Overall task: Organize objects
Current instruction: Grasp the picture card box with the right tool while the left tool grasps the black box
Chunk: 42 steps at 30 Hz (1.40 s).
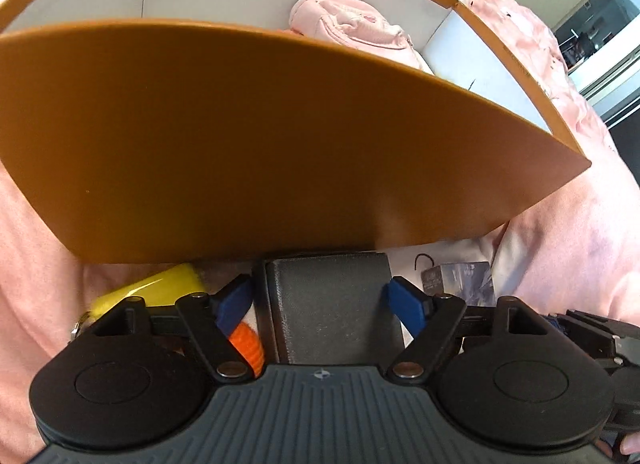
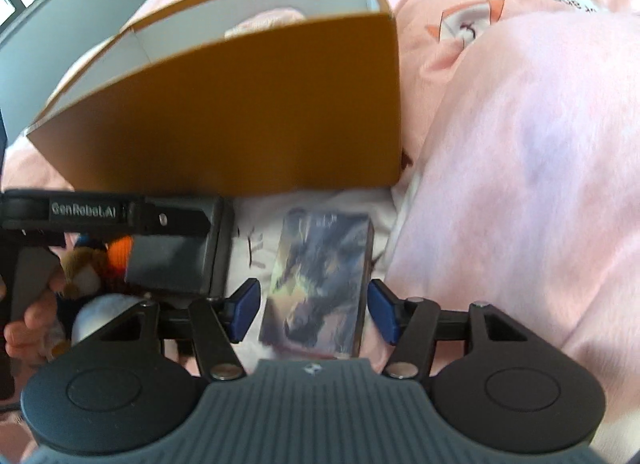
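Observation:
An orange box point(image 1: 240, 136) with a white inside stands on the pink bed, and a pink pouch point(image 1: 352, 28) lies in it. The box also shows in the right wrist view point(image 2: 248, 116). My left gripper point(image 1: 320, 304) is open with its blue pads on either side of a dark grey block point(image 1: 332, 304), apart from it. The block shows in the right wrist view point(image 2: 172, 260) too. My right gripper point(image 2: 312, 308) is open around a small printed box point(image 2: 320, 280) with dark artwork, its pads apart from it. That printed box also shows in the left wrist view point(image 1: 460, 276).
A yellow object point(image 1: 160, 288) and an orange-and-white soft toy point(image 1: 248, 344) lie left of the grey block. A brown plush toy point(image 2: 84, 264) lies under the left gripper's handle point(image 2: 80, 212). Pink bedding point(image 2: 520, 184) rises on the right.

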Available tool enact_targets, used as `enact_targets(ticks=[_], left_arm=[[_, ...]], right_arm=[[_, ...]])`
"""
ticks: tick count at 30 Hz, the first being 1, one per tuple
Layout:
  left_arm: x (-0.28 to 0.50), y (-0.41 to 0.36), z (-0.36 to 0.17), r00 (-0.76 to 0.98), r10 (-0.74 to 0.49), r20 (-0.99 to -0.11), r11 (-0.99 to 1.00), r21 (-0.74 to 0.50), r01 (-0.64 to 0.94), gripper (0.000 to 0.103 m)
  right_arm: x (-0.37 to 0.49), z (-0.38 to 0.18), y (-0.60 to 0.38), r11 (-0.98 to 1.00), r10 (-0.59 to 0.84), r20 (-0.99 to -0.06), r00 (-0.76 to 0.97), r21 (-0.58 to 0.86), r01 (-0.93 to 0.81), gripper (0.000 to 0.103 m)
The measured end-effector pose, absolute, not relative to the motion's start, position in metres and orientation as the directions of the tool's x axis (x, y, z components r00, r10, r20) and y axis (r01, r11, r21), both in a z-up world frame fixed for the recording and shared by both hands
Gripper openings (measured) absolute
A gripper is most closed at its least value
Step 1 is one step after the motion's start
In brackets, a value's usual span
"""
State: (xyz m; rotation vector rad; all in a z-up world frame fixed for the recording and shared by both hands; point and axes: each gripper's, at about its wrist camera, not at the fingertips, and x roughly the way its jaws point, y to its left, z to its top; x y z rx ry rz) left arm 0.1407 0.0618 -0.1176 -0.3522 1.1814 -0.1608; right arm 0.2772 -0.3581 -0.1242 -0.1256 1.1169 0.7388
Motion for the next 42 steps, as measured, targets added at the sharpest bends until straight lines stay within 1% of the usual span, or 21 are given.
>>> enact_targets(ticks=[2,5,8,13,14,15,16,17,18,19,20,23,25,27,30,34,37,39,42], left_arm=[[0.14,0.064,-0.119,0.374,-0.329,-0.867,0.923,-0.379,-0.066,0.09],[0.141,0.062,-0.124,0.344,-0.398,-0.851,0.896,-0.441,-0.055,0.09],[0.137,0.061,-0.122,0.337,-0.413,-0.846,0.889,-0.455,-0.056,0.089],[0.129,0.067,-0.117,0.329,-0.472,-0.818,0.857,-0.513,-0.048,0.089],[0.127,0.067,-0.116,0.329,-0.475,-0.816,0.856,-0.515,-0.041,0.087],[0.126,0.067,-0.115,0.326,-0.472,-0.819,0.861,-0.508,-0.03,0.081],[0.125,0.065,-0.114,0.327,-0.465,-0.823,0.867,-0.498,-0.021,0.077],[0.124,0.064,-0.113,0.331,-0.46,-0.824,0.87,-0.493,-0.016,0.07],[0.122,0.063,-0.112,0.333,-0.458,-0.824,0.872,-0.489,-0.011,0.065],[0.12,0.062,-0.111,0.335,-0.462,-0.821,0.871,-0.491,-0.004,0.056],[0.116,0.062,-0.109,0.337,-0.467,-0.817,0.868,-0.496,0.0,0.053],[0.107,0.057,-0.101,0.365,-0.445,-0.817,0.884,-0.465,0.037,0.05],[0.103,0.056,-0.094,0.379,-0.452,-0.808,0.883,-0.466,0.06,0.05],[0.104,0.058,-0.095,0.379,-0.474,-0.795,0.869,-0.491,0.057,0.052],[0.103,0.065,-0.1,0.375,-0.493,-0.785,0.854,-0.519,0.036,0.052],[0.101,0.074,-0.115,0.38,-0.51,-0.772,0.833,-0.553,-0.005,0.054],[0.106,0.069,-0.109,0.391,-0.489,-0.78,0.846,-0.533,-0.007,0.052],[0.103,0.065,-0.101,0.413,-0.468,-0.781,0.859,-0.512,0.003,0.046],[0.097,0.068,-0.091,0.445,-0.455,-0.771,0.864,-0.503,0.012,0.042]], right_arm=[[0.281,-0.125,-0.356,0.762,0.477,-0.849,0.228,0.27,-0.589,0.062],[0.284,-0.125,-0.353,0.761,0.472,-0.859,0.196,0.285,-0.583,0.062],[0.284,-0.129,-0.348,0.76,0.466,-0.865,0.187,0.283,-0.586,0.063],[0.285,-0.134,-0.341,0.755,0.471,-0.866,0.168,0.297,-0.585,0.068],[0.285,-0.134,-0.339,0.755,0.466,-0.868,0.169,0.29,-0.589,0.068],[0.285,-0.135,-0.336,0.754,0.461,-0.871,0.171,0.283,-0.593,0.068],[0.285,-0.138,-0.333,0.753,0.456,-0.873,0.172,0.276,-0.597,0.068],[0.285,-0.139,-0.331,0.754,0.45,-0.876,0.174,0.269,-0.599,0.067],[0.285,-0.141,-0.329,0.756,0.443,-0.879,0.175,0.261,-0.6,0.066],[0.285,-0.142,-0.327,0.758,0.435,-0.883,0.175,0.254,-0.601,0.065],[0.285,-0.143,-0.326,0.758,0.432,-0.885,0.174,0.252,-0.602,0.065],[0.286,-0.144,-0.324,0.761,0.431,-0.886,0.172,0.255,-0.596,0.065],[0.289,-0.144,-0.325,0.765,0.44,-0.883,0.163,0.274,-0.583,0.064],[0.292,-0.144,-0.328,0.772,0.448,-0.881,0.153,0.294,-0.564,0.064],[0.294,-0.144,-0.33,0.777,0.451,-0.881,0.144,0.308,-0.55,0.064],[0.294,-0.147,-0.325,0.777,0.445,-0.884,0.146,0.3,-0.554,0.064],[0.294,-0.147,-0.323,0.775,0.448,-0.882,0.145,0.302,-0.555,0.064],[0.294,-0.145,-0.323,0.777,0.453,-0.879,0.148,0.308,-0.549,0.063],[0.29,-0.137,-0.325,0.776,0.465,-0.872,0.156,0.316,-0.546,0.063]])
